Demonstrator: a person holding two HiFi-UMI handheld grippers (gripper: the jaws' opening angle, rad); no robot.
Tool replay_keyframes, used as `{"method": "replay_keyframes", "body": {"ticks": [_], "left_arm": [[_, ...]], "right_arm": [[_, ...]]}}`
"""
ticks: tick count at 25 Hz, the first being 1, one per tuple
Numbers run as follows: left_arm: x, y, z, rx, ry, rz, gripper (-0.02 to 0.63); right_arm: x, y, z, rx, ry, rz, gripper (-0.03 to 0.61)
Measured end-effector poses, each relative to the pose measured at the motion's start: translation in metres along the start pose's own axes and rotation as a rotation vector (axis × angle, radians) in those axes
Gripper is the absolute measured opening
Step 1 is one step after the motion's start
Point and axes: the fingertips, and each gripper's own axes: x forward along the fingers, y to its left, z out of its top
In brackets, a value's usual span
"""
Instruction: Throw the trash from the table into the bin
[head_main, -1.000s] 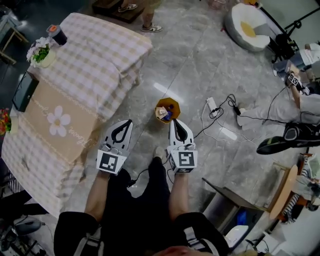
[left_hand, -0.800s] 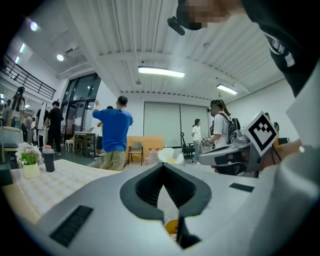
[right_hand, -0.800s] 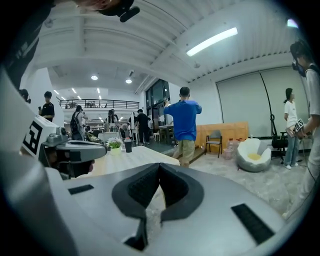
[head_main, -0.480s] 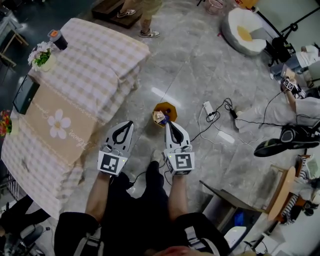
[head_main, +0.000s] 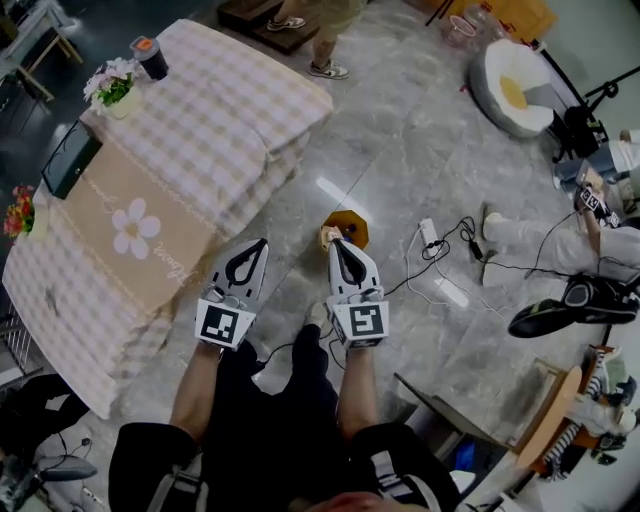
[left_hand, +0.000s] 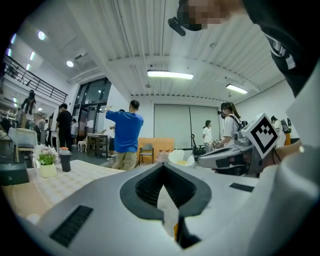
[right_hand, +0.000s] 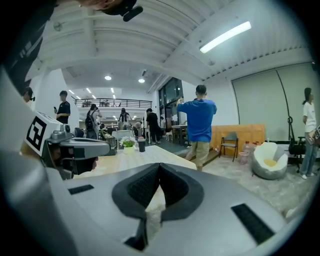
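Bin: a small orange plastic bin (head_main: 353, 222) stands on the grey marble floor (head_main: 400, 130), right of the table and just beyond the right gripper's tip.
Trash: a crumpled pale scrap (head_main: 327, 236) shows inside the bin at its left rim; the rest of the inside is hidden.
In the way: the right gripper (head_main: 338, 244) covers the bin's near edge.
Bin's facing: upright, mouth up toward the head camera; the rim looks roundish, so no long axis shows.
Right gripper: clenched, tips together, nothing between them.
Left gripper (head_main: 257, 244): clenched and empty too, over the floor between the table's edge and the bin.
Table: at left, draped in a beige checked cloth (head_main: 220, 110). It carries a tan runner with a white daisy (head_main: 135, 228), a pot of white flowers (head_main: 112, 85), a dark cup with an orange lid (head_main: 152, 57) and a flat black device (head_main: 70, 158).
Further right: a white power strip (head_main: 430, 233) with black cables; far right, a round white cushion seat (head_main: 515, 85).
Change: a second ago the bin lay clear ahead of the gripper with more trash showing; now it is half covered, and the table sits further right in the head view.
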Motion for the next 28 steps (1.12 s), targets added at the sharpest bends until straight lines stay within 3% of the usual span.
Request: {"method": "replay_keyframes", "body": {"ticks": [3,9,20,28], "left_arm": [[-0.027,0.025,-0.001,-0.014,0.006,0.072,0.003],[-0.103,0.095,-0.005,-0.018,0.012,0.299,0.003],[-0.308,0.194,-0.022,-0.038,0.033,0.741,0.003],[-0.454,0.233,-0.045,-0.085,0.046,0.996,0.003]], "right_arm": [[0.019,0.035,0.007,-0.015,-0.005,0.081,0.006],[0.069,0.135,0.020,-0.071,-0.004,0.323,0.006],[0.112,0.364,0.034,-0.175,-0.009,0.767,0.006],[0.108,0.527,0.020,-0.228,0.011,1.026,0.006]]}}
